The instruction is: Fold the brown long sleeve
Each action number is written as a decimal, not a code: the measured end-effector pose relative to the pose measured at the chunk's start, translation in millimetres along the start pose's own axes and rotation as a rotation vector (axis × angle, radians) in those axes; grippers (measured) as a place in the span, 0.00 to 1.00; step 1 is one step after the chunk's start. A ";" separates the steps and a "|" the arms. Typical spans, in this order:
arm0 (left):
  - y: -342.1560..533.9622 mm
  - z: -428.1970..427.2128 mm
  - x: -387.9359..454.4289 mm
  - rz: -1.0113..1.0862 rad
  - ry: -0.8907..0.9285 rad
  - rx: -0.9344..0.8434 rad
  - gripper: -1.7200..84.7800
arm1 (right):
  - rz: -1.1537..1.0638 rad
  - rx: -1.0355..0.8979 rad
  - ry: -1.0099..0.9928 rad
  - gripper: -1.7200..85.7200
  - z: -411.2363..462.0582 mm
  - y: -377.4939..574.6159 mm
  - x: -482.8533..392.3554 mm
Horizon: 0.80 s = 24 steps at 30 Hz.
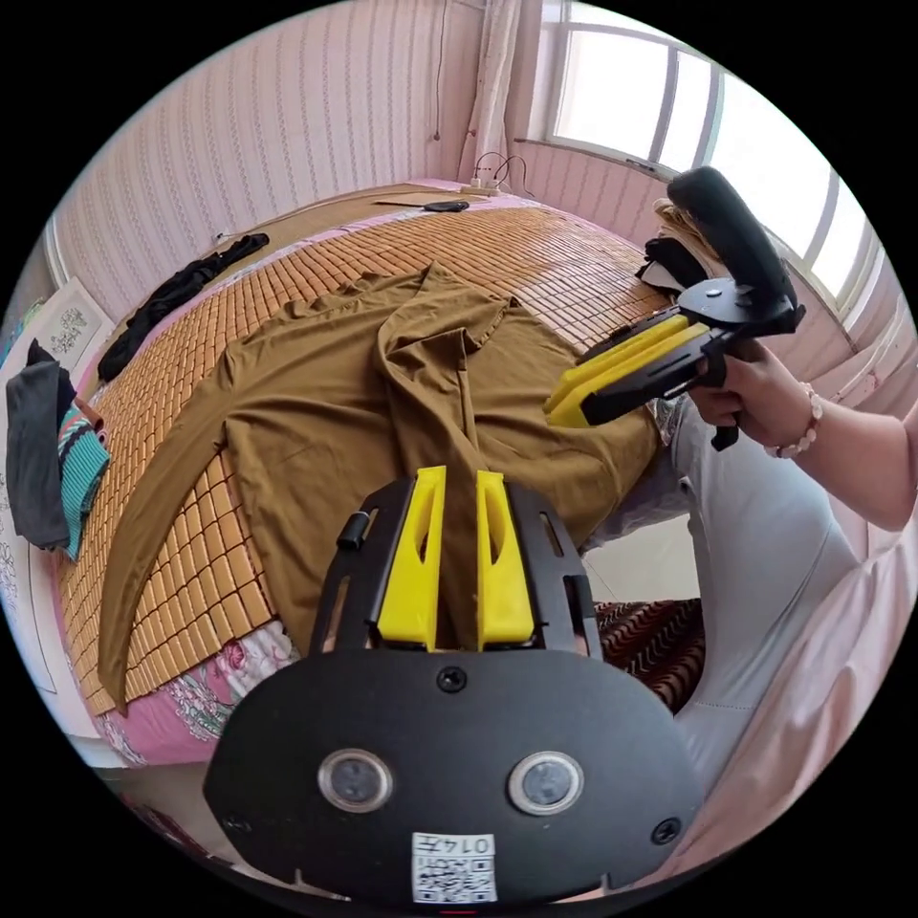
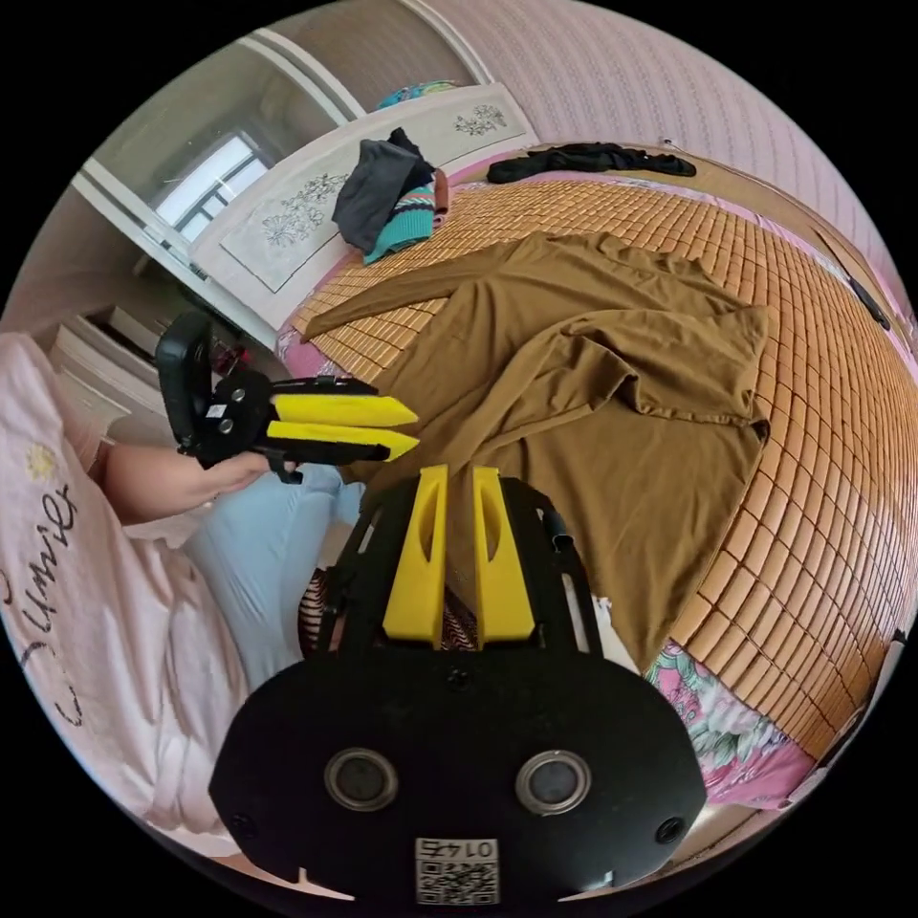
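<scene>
Lying rumpled, soft brown long sleeve covers slatted bamboo mat.

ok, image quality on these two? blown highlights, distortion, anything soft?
Left gripper view: window clipped to white, heavy fisheye bowing the bamboo mat, brown long sleeve shirt evenly lit and sharp. Right gripper view: same barrel curve on the mat, a smaller bright window, soft daylight without hard shadows; the near claw looks crisp.

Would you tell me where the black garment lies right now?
The black garment lies stretched on the bamboo mat by the far wall, beyond the brown shirt, in the left gripper view.
</scene>
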<state>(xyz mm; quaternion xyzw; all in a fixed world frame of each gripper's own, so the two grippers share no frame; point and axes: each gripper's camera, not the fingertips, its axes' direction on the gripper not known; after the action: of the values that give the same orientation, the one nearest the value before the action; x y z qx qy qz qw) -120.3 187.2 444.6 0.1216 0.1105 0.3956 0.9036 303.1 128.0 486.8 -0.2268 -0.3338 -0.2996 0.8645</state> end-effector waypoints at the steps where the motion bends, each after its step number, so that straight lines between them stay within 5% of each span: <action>1: -3.3 7.5 -3.4 -0.027 0.021 -0.050 0.11 | 0.014 0.019 0.004 0.08 1.3 -14.0 6.1; 9: -4.2 14.6 -27.1 -0.063 0.134 -0.165 0.02 | 0.089 -0.062 0.067 0.11 44.3 -81.3 26.3; 18: 22.0 -36.3 -99.8 -0.178 -0.044 -0.172 0.01 | 0.097 -0.065 0.043 0.09 49.8 -97.9 37.3; 24: 34.9 -64.9 -109.7 -0.190 0.015 -0.119 0.02 | 0.104 -0.069 0.006 0.10 34.5 -104.3 39.6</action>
<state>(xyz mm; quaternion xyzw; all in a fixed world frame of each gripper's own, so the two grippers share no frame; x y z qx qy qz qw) -236.2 137.3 405.2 0.0540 0.1046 0.3149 0.9418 241.7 59.0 558.4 -0.2728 -0.3086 -0.2661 0.8715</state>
